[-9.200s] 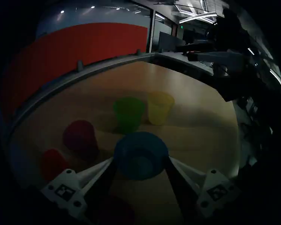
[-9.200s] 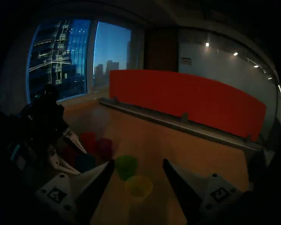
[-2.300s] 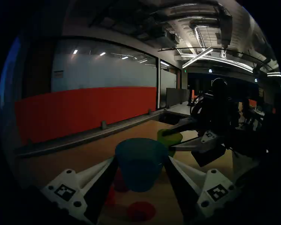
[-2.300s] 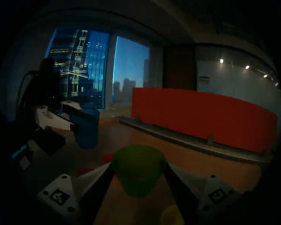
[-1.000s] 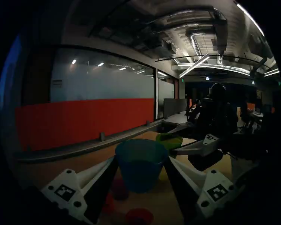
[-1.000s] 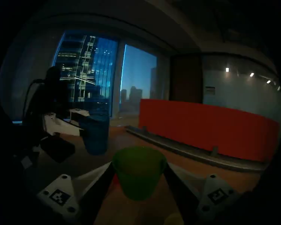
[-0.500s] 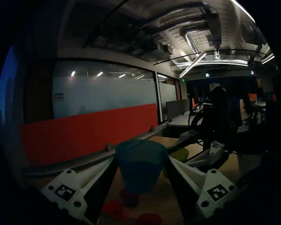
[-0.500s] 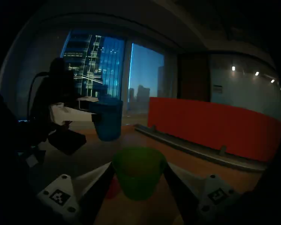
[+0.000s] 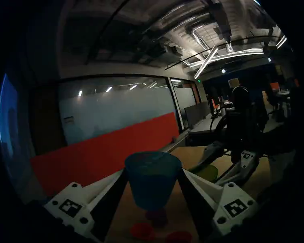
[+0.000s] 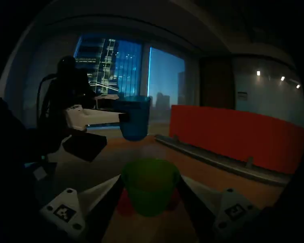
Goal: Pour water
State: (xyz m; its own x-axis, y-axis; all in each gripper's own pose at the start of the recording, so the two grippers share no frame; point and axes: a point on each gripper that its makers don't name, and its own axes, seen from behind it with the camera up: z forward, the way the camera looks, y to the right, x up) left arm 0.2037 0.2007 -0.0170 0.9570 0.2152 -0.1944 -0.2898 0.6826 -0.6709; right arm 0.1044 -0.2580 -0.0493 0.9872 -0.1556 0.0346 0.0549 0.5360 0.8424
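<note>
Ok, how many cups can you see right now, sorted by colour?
blue cup: 1
green cup: 1
red cups: 3, on the table below the blue one, one of them darker
Total: 5

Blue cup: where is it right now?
The blue cup is held in mid-air between the fingers of the left gripper, centre of the left gripper view. In the right gripper view it sits upper left, higher than the green cup.

Pinching green cup (image 10: 150,190) upright at bottom centre, fingers (image 10: 96,195) pressed on both sides. Gripping blue cup (image 10: 134,118) upright, higher, left of centre.
</note>
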